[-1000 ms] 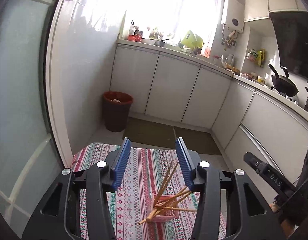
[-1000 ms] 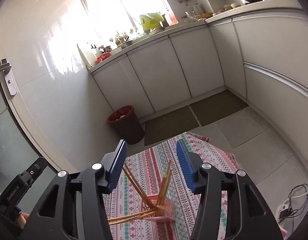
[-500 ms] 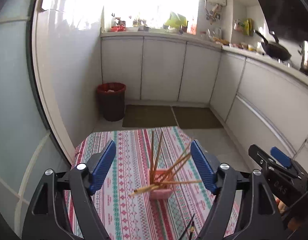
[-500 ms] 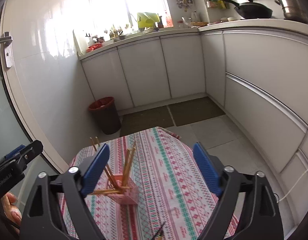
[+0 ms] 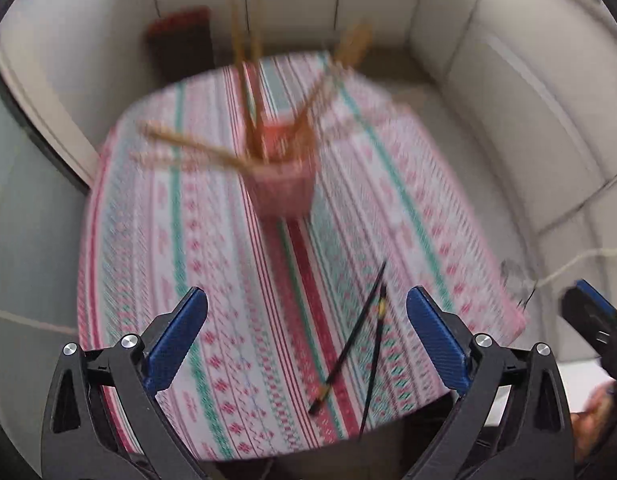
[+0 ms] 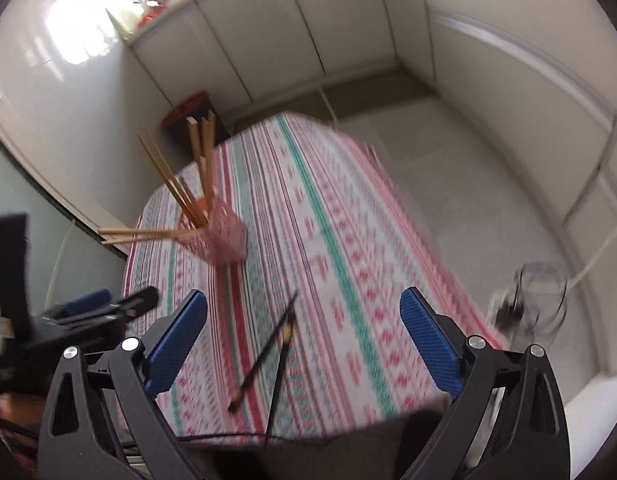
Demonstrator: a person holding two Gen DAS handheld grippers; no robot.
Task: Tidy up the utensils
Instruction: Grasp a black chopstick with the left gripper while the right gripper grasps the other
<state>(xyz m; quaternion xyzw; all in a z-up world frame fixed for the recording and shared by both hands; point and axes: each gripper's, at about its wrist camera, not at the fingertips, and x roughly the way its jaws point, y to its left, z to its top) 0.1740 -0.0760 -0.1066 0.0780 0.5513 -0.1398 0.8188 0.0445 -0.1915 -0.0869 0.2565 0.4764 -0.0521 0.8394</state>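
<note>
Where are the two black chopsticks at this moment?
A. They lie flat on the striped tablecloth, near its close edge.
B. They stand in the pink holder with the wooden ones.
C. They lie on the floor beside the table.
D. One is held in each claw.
A: the black chopsticks lie loose on the striped tablecloth near its close edge, apart from the pink holder, which has only wooden chopsticks in it.
</note>
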